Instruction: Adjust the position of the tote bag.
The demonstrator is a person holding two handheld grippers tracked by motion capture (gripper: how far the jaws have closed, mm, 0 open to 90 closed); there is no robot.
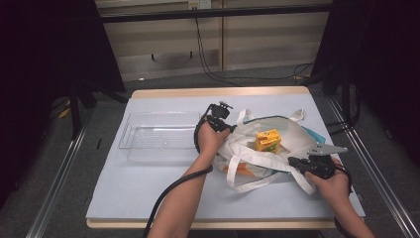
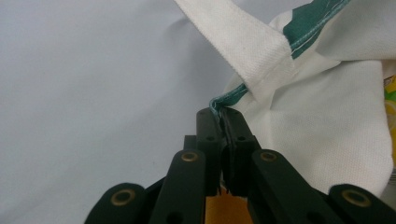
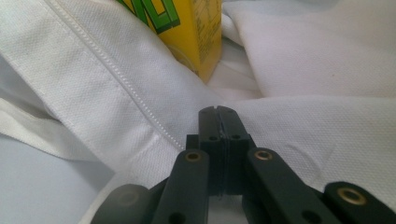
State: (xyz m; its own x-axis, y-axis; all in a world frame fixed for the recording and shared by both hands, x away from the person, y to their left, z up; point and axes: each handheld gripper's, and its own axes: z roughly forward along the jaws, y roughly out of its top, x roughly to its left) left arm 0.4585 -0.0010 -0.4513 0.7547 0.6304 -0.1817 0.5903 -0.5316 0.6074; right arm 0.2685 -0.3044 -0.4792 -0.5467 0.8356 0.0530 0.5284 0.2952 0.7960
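Open tabletop [image 1: 148,188] runs along the near edge — free passage there. The clear tray [image 1: 158,136] blocks the left side; the white bag [image 1: 292,134] with its yellow carton [image 1: 268,140] blocks the right.

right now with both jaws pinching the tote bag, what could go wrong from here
1. The left gripper grips only the thin green-trimmed edge of the tote bag; a pull could slip it free.
2. The yellow carton stands on loose cloth in the bag's mouth, so spreading or lifting the bag may tip it.
3. The loose handles lie close to the right gripper and might snag it.
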